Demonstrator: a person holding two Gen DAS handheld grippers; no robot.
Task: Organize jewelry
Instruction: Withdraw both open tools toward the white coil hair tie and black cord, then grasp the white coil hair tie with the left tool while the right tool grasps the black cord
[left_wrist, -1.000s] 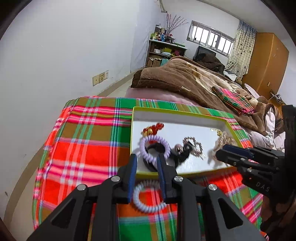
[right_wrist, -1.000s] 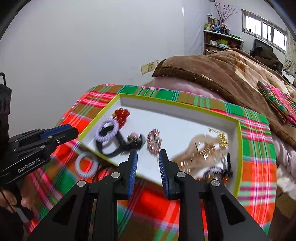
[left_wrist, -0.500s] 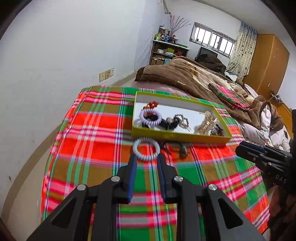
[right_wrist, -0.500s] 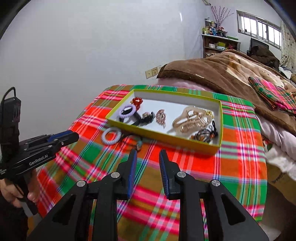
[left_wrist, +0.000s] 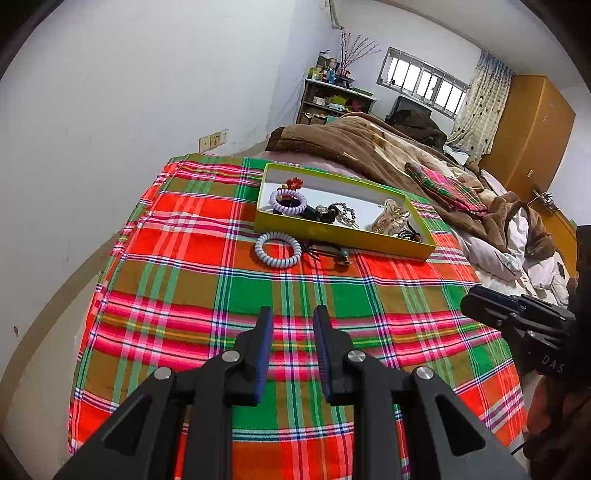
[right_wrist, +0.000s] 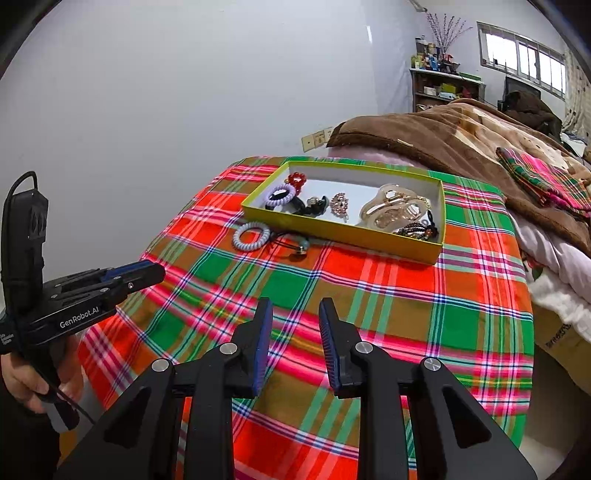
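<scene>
Plaid bedspread (left_wrist: 221, 295), yellow tray (left_wrist: 332, 230), spiral band (left_wrist: 277, 249) beside it, left gripper (left_wrist: 291, 317) and right gripper (right_wrist: 295, 308) released, empty.

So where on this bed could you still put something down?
The plaid cloth is bare between the fingers and the tray. It is crowded inside the tray and by its near left corner, where the coil tie and black cord lie.

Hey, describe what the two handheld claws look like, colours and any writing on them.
Both are black plastic with silver pivot screws and ribbed blue pads. The left claw reads "GenRobot.AI" in white on its side, with a black cable looping at its rear. The right claw shows the white letters "DAS".
</scene>
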